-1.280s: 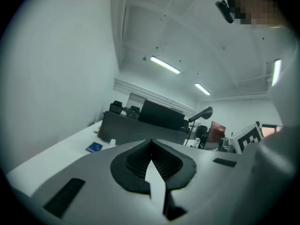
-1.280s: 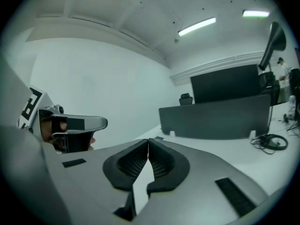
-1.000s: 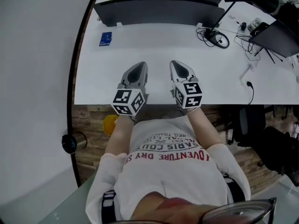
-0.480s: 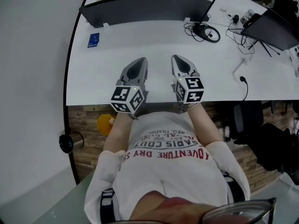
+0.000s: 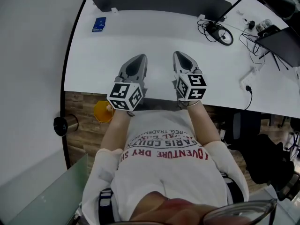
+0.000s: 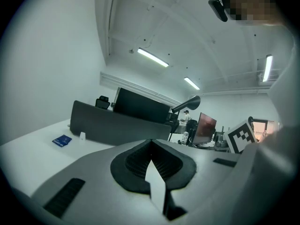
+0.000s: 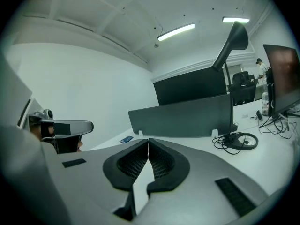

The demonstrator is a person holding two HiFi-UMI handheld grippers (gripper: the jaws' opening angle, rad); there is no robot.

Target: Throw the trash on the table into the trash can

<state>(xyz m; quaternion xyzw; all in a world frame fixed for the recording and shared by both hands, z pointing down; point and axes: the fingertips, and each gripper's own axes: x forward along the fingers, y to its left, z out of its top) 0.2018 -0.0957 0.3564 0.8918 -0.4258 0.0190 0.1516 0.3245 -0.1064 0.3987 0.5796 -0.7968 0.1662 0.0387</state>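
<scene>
There, orange bin (image 5: 100, 112) on floor (image 5: 84, 139); contents unclear

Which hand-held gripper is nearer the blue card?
Left. In the head view, left hand-held gripper is below-right of the blue card; right hand-held gripper lies farther right.

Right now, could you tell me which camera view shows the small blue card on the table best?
The head view: it looks down on the blue card, lying flat on the white table near the dark partition. The left gripper view shows it low and slanted; the right gripper view shows only a tiny sliver.
</scene>
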